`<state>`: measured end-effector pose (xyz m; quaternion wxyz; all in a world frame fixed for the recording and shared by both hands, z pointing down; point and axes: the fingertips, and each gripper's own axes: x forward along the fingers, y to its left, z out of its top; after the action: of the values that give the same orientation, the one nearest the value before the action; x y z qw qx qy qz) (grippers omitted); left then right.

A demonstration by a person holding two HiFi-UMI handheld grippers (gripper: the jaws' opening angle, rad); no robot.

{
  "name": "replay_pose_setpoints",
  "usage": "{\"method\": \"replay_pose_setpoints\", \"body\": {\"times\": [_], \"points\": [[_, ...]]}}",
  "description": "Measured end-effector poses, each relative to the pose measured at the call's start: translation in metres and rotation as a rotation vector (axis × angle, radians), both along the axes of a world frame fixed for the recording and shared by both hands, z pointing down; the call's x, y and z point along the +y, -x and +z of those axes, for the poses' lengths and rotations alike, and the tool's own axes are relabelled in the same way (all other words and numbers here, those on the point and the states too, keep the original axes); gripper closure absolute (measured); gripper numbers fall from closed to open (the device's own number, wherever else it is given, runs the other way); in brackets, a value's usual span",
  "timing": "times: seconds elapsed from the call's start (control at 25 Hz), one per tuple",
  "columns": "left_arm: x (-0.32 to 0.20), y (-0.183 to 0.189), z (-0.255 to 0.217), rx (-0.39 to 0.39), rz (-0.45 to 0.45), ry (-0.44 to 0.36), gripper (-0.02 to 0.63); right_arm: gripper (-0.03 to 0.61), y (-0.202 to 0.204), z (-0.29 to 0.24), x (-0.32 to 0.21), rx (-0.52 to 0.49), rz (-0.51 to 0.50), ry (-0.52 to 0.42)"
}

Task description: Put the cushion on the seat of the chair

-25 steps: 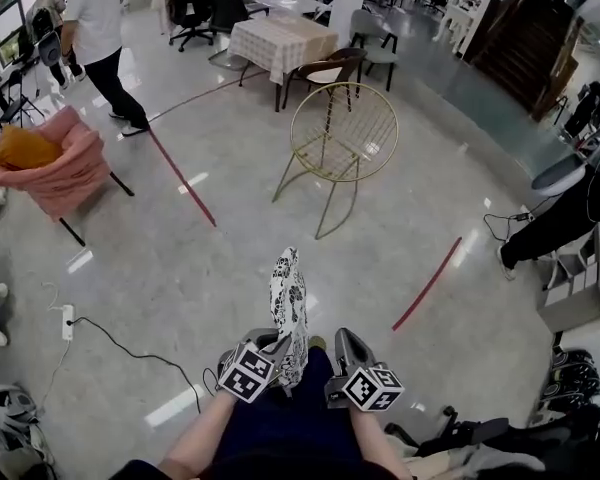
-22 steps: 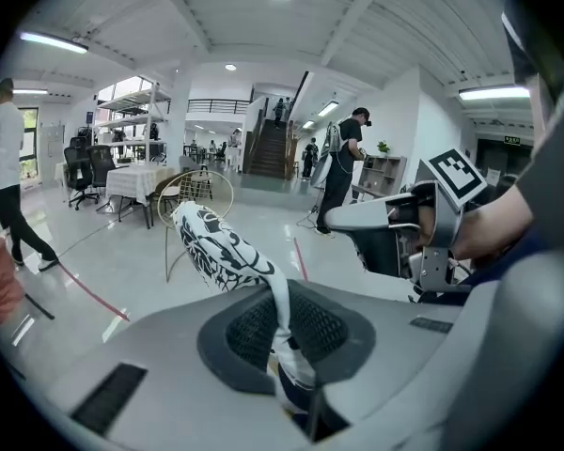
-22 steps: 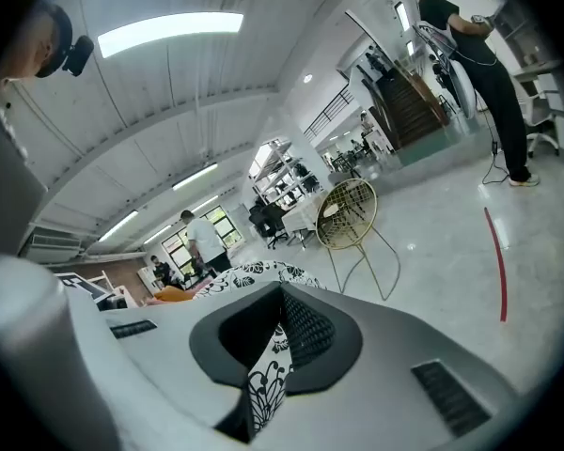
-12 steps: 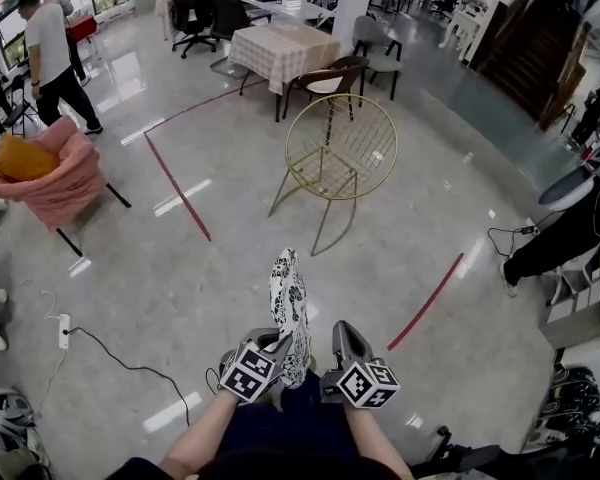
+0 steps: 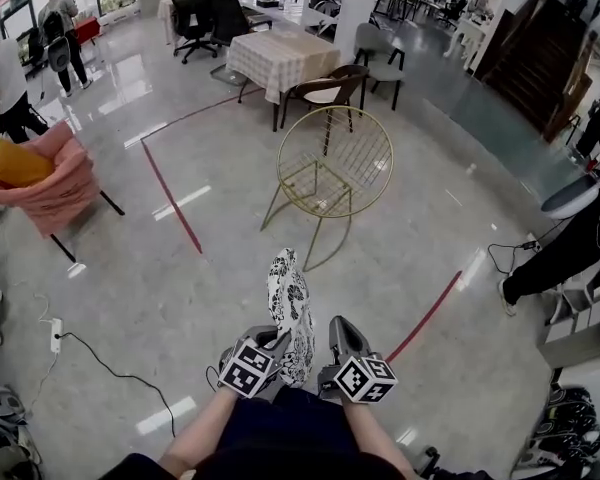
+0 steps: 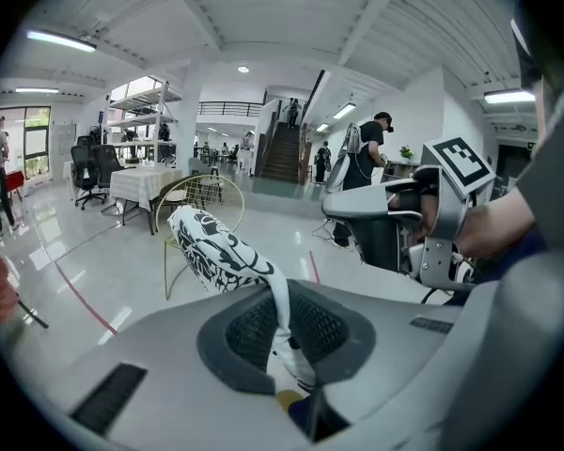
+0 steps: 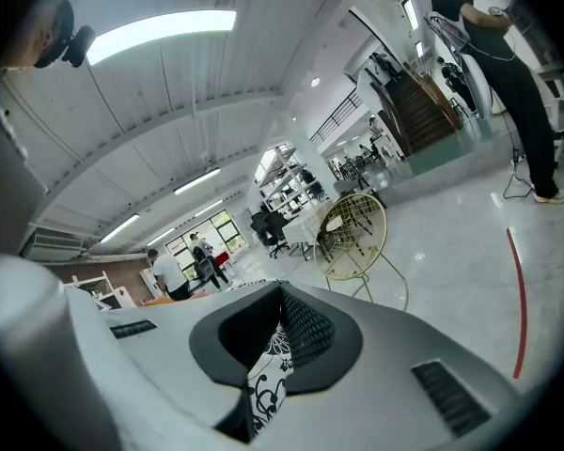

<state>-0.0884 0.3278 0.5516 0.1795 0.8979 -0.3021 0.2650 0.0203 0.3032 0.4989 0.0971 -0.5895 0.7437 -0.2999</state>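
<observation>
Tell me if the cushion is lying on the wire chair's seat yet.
No, the cushion is pinched in the left claw and right claw, short of the empty wire chair.

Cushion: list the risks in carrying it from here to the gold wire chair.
1. The left gripper and the right gripper each pinch only a thin edge of the cushion, which stands on end above them. It could flop over or slip out.
2. The chair has an open wire seat on thin legs, and it stands on a glossy floor. A careless drop could leave the cushion tilted or push the chair.
</observation>
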Motion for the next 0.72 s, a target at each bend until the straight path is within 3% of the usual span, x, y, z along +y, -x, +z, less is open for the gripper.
{"method": "replay_pose_setpoints", "body": {"times": [0.48,0.72], "points": [[-0.031,-0.03,0.008,-0.025,-0.06,-0.025,0.578,0.575,-0.023,0.01,-0.037,-0.027,-0.072,-0.008],[-0.038,-0.036,0.001,-0.025,-0.067,-0.029,0.578,0.575,-0.032,0.014,-0.041,-0.066,-0.05,0.004]]}}
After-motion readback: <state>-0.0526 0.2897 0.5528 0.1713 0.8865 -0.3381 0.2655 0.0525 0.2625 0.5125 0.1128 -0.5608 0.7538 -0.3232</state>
